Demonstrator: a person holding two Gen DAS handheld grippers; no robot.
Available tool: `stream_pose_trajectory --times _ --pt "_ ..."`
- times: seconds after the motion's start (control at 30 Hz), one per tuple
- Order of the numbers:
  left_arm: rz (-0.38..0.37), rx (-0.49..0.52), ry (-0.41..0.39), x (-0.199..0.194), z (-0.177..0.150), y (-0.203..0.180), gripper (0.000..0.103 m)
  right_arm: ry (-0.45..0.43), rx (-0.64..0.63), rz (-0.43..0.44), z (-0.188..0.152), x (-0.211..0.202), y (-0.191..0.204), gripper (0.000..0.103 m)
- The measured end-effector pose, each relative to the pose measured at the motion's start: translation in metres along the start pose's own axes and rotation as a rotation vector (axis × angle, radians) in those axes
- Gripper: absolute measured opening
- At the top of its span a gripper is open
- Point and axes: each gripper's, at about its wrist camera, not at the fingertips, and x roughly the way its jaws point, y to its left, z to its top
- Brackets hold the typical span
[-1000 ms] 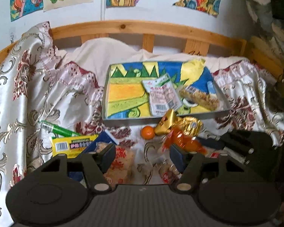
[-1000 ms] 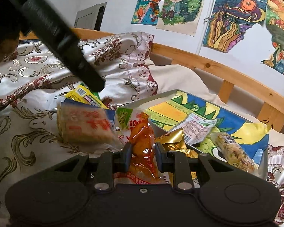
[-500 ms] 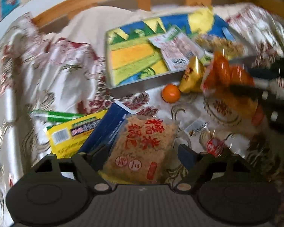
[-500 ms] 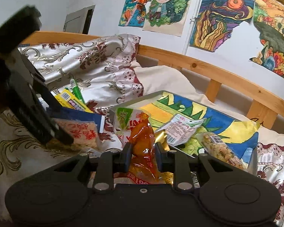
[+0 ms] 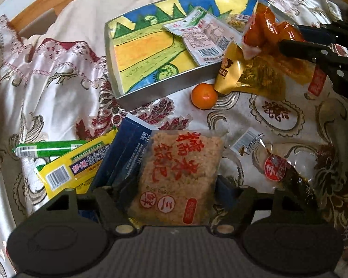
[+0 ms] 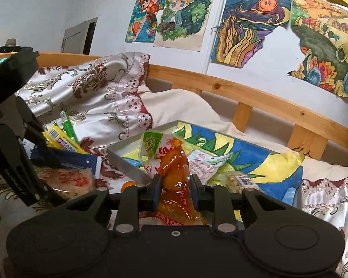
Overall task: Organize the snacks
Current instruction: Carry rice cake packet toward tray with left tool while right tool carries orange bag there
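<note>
Orange-filled snack pouch (image 6: 174, 173) is pinched between the fingers of the right gripper (image 6: 175, 193), held raised at the near rim of the metal tray (image 5: 164, 86) (painted lining inside). Left gripper (image 5: 171, 195) stands spread around the rice-cracker packet (image 5: 181, 176), which lies well short of the tray, beside a blue box (image 5: 125, 153)

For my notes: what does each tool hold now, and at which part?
The right tool pinches the orange snack pouch at its middle. The left tool is open around the rice cracker pack, holding nothing.
</note>
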Motion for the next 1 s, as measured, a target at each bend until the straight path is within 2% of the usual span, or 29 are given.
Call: stream_pose_trajectory --times 0.27,0.5,0.63,0.83,1.0 --pt "-0.005 -0.052 -0.057 -0.017 0.003 -0.003 0.073 -0.024 0.019 -0.031 0.004 -0.001 -0.010 0.028" --pt "0.001 -0.075 -0.032 -0.013 0.002 -0.002 0.072 -0.025 0.016 -0.033 0.004 -0.002 -0.010 0.028" --pt "-0.001 -0.094 -0.047 -0.019 0.000 -0.001 0.072 -0.023 0.017 -0.031 0.004 -0.001 -0.009 0.028" --pt "0.010 -0.044 0.003 -0.007 -0.001 -0.006 0.073 -0.020 0.021 -0.028 0.003 -0.001 -0.009 0.028" --pt "0.011 -0.014 0.022 0.001 0.003 -0.005 0.080 -0.031 0.016 -0.031 0.004 -0.002 -0.009 0.028"
